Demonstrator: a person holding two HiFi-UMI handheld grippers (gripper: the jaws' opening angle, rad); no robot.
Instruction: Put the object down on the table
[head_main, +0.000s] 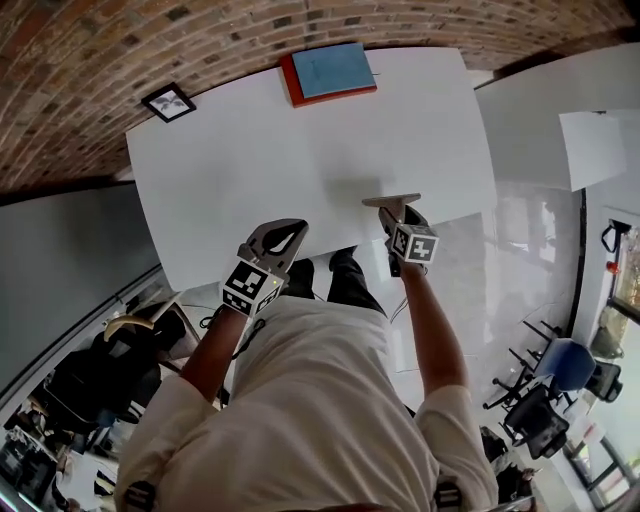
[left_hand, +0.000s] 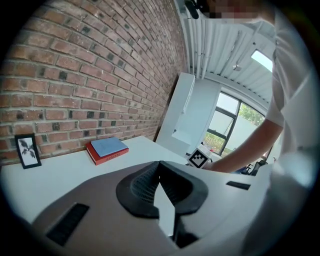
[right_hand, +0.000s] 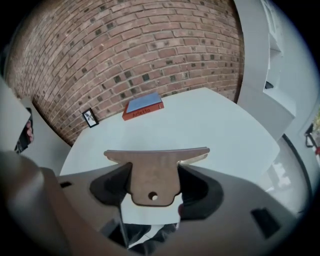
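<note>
Closest in, both grippers sit out in front of the person's white shirt, each with a black-and-white square-marker cube on it. The left gripper (left_hand: 160, 167) is over the near edge of the table (head_main: 240, 160), jaws pressed together at the tips, nothing between them.

Over to the right gripper (head_main: 398, 214), and it is pinching a flat wooden T-shaped piece (right_hand: 154, 172) by the stem. The piece is light brown and thin, with a wide crossbar across the top, a short stem that ends rounded, and one small round hole near that end. No readable marking on its face. It is held above the table's near edge, crossbar pointing away from the person.

Past that, the table is white and bare across the middle. At its far edge lies a red book with a blue cover (head_main: 330, 72); there is print on the red spine, too small to read. Well to its left stands a small black picture frame (head_main: 168, 101), against the brick wall (head_main: 100, 50).
</note>
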